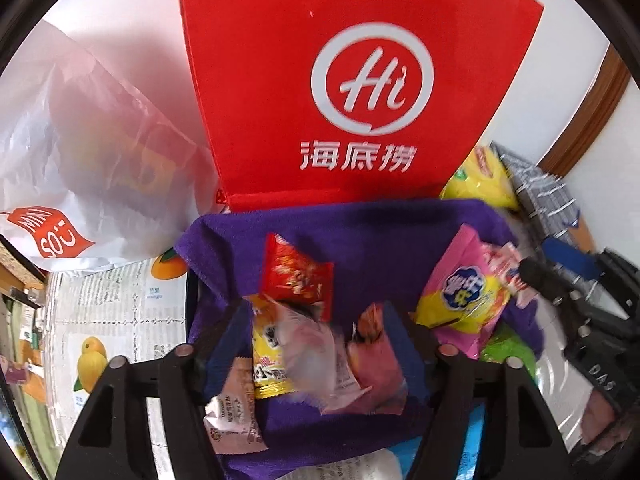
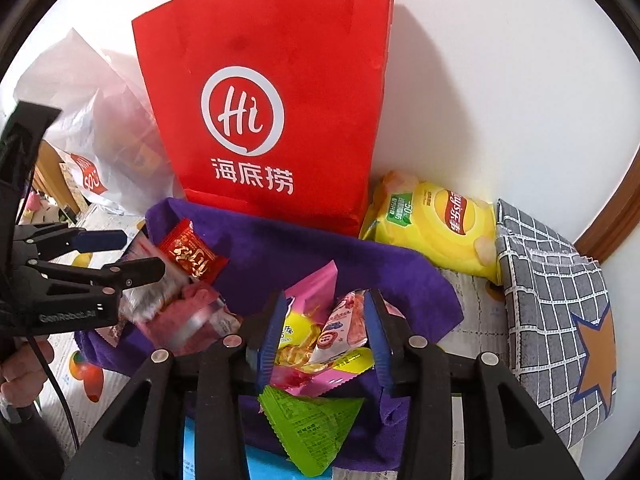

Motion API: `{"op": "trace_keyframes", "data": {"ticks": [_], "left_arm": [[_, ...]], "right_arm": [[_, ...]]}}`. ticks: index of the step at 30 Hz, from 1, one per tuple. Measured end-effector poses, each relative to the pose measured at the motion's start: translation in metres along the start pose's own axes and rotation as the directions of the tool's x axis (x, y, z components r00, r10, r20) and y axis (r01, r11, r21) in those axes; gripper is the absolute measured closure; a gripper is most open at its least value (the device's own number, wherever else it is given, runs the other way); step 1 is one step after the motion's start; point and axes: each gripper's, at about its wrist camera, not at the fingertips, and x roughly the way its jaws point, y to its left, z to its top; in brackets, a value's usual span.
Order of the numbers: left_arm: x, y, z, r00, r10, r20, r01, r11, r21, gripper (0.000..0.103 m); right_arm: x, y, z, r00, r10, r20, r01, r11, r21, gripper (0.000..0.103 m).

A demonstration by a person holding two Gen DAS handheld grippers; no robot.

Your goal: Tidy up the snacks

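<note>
Two wrist views look down on a purple cloth (image 1: pixel 360 236) spread on a papered bench (image 1: pixel 120 312), with snack packets scattered over it. A tall red bag (image 1: pixel 340 80) stands at twelve o'clock behind the cloth, probably where the snacks are meant to go, though its mouth is cut off at the top. A white plastic bag (image 1: pixel 80 152) slumps at ten o'clock.

The left tongs (image 1: pixel 312 360) stand fairly wide over a blurred heap: a red packet (image 1: pixel 298 272), a yellow packet (image 1: pixel 266 360) and a pink packet (image 1: pixel 376 360). The packets lie loose between the fingers, apparently gripped by neither.

The right tongs (image 2: pixel 320 336) are partly open around a pink-and-yellow packet (image 2: pixel 304 320) and a small pink-and-white one (image 2: pixel 340 328). Whether the blue pads (image 2: pixel 272 340) press on either is hard to tell; the gap suggests a loose hold at most. A green packet (image 2: pixel 312 424) lies at six o'clock below them.

A yellow crisp bag (image 2: pixel 432 224) rests off the cloth at two o'clock, beside a grey checked cloth (image 2: pixel 552 300). A hand (image 2: pixel 20 376) shows at the left edge. The packet lettering is too smeared to read.
</note>
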Motion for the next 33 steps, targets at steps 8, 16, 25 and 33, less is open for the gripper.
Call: {"op": "trace_keyframes", "data": {"ticks": [8,16,25,33], "left_arm": [[-0.006,0.004,0.002,1.0,-0.003,0.023,0.004,1.0,-0.021,0.032],[-0.016,-0.002,0.0,0.998,0.002,0.067,-0.003,1.0,0.006,0.032],[-0.036,-0.004,-0.002,0.992,0.066,0.106,-0.066,0.998,-0.001,0.031],[-0.077,-0.015,-0.023,0.984,0.083,0.16,-0.082,0.997,-0.012,0.02]], "right_arm": [[-0.005,-0.001,0.001,1.0,0.005,0.016,-0.005,1.0,0.011,0.059],[-0.013,-0.001,0.003,0.999,0.022,0.035,-0.023,0.999,0.031,0.056],[-0.037,-0.001,0.006,0.997,0.027,0.073,-0.032,0.997,0.067,0.049],[-0.098,0.013,0.001,0.979,0.021,0.204,-0.032,0.998,0.051,0.03]]}}
